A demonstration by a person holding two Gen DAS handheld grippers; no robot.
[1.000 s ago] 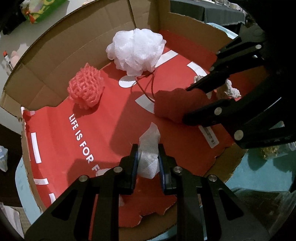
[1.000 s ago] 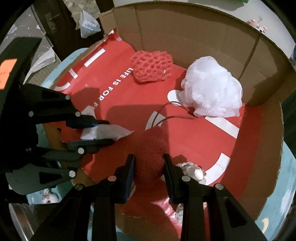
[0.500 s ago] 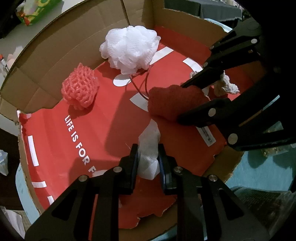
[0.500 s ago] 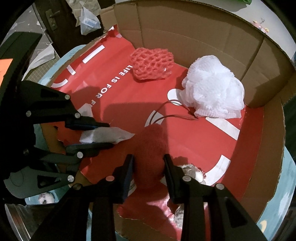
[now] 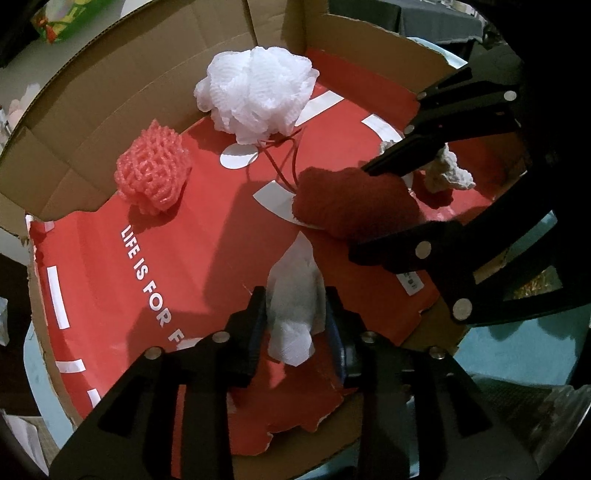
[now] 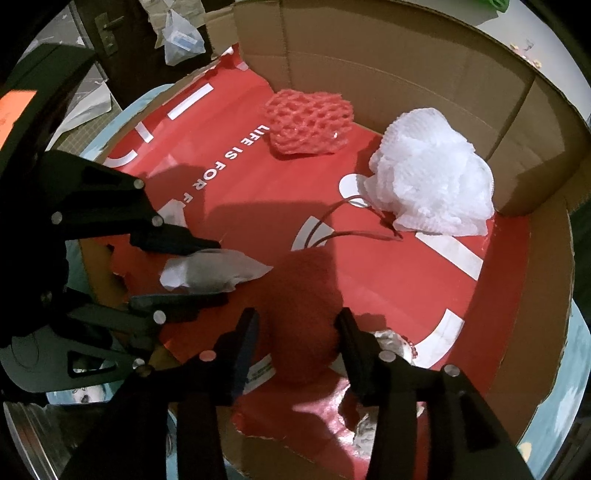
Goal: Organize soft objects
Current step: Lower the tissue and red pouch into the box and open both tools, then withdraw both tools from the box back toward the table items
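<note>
A flattened cardboard box lined with a red printed sheet holds the soft objects. My left gripper is shut on a white crumpled tissue, seen also in the right wrist view. My right gripper has its jaws spread around a dark red fuzzy soft object, which rests on the sheet; it also shows in the left wrist view. A white mesh bath pouf with a red cord and a pink foam net lie further in.
A small white knitted item lies behind the right gripper, and shows near its fingers. Cardboard walls stand at the back and side. Teal surface lies under the box. Plastic bags lie beyond.
My right gripper's jaws have widened around the dark red object, which now rests on the sheet. My left gripper still holds the tissue and moved slightly inward.
</note>
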